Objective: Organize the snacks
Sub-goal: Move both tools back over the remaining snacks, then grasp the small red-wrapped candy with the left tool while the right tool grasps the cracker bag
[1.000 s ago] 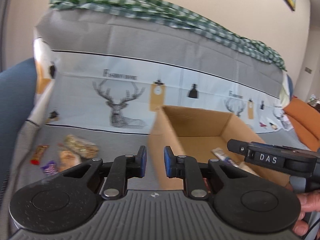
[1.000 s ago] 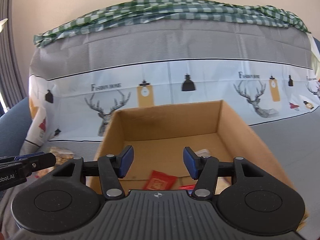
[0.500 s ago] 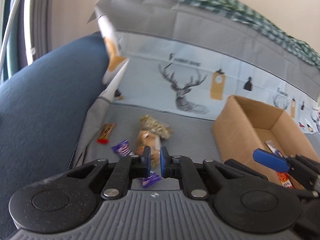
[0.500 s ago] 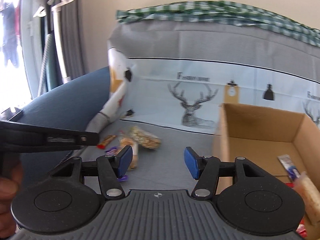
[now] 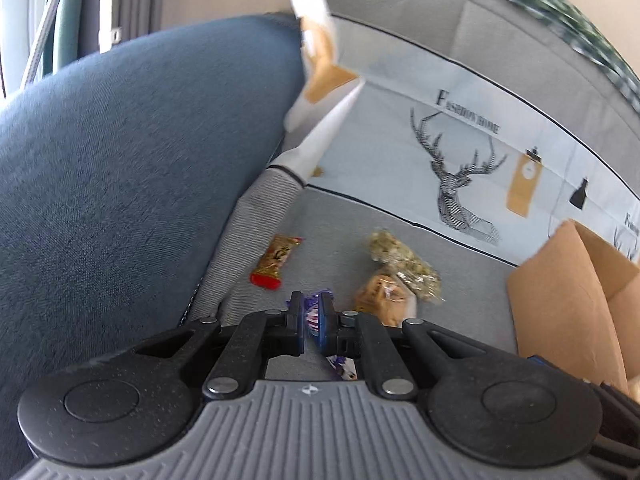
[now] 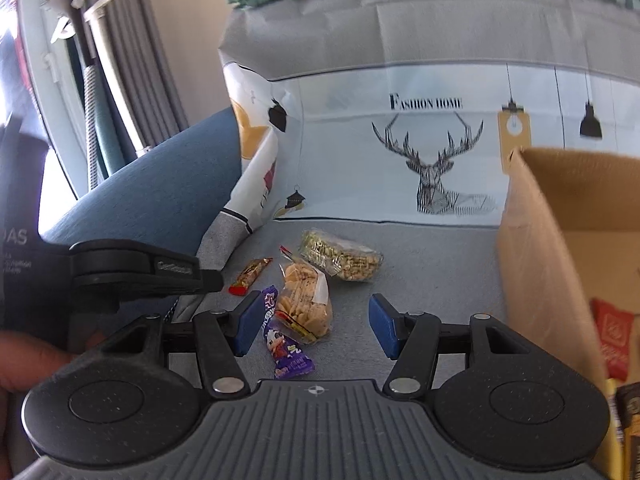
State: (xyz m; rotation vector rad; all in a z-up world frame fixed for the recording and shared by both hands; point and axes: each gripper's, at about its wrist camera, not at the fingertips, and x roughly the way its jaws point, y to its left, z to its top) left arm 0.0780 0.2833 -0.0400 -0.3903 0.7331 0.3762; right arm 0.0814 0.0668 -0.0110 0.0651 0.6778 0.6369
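Observation:
Several snacks lie on the grey sofa seat: a red-gold bar (image 5: pixel 276 262) (image 6: pixel 250 276), a purple wrapper (image 6: pixel 282 340), a clear bag of orange crackers (image 6: pixel 306 300) (image 5: pixel 382 298) and a bag of greenish puffed snack (image 6: pixel 340 260) (image 5: pixel 408 266). My left gripper (image 5: pixel 311 322) hovers over the purple wrapper (image 5: pixel 311 312), jaws nearly closed; the wrapper shows in the narrow gap, and whether it is gripped is unclear. My right gripper (image 6: pixel 314 328) is open and empty above the crackers. The cardboard box (image 6: pixel 536 264) (image 5: pixel 568 304) stands at the right.
A blue armrest (image 5: pixel 120 180) (image 6: pixel 160 184) borders the seat on the left. The deer-print cover (image 6: pixel 432 168) hangs over the backrest behind the snacks. The box holds a red packet (image 6: pixel 612 332). The left gripper's body (image 6: pixel 140 272) shows in the right wrist view.
Both grippers swung left from the box to the snack pile. The left gripper dropped low over the purple wrapper and narrowed its jaws. The right gripper stayed open.

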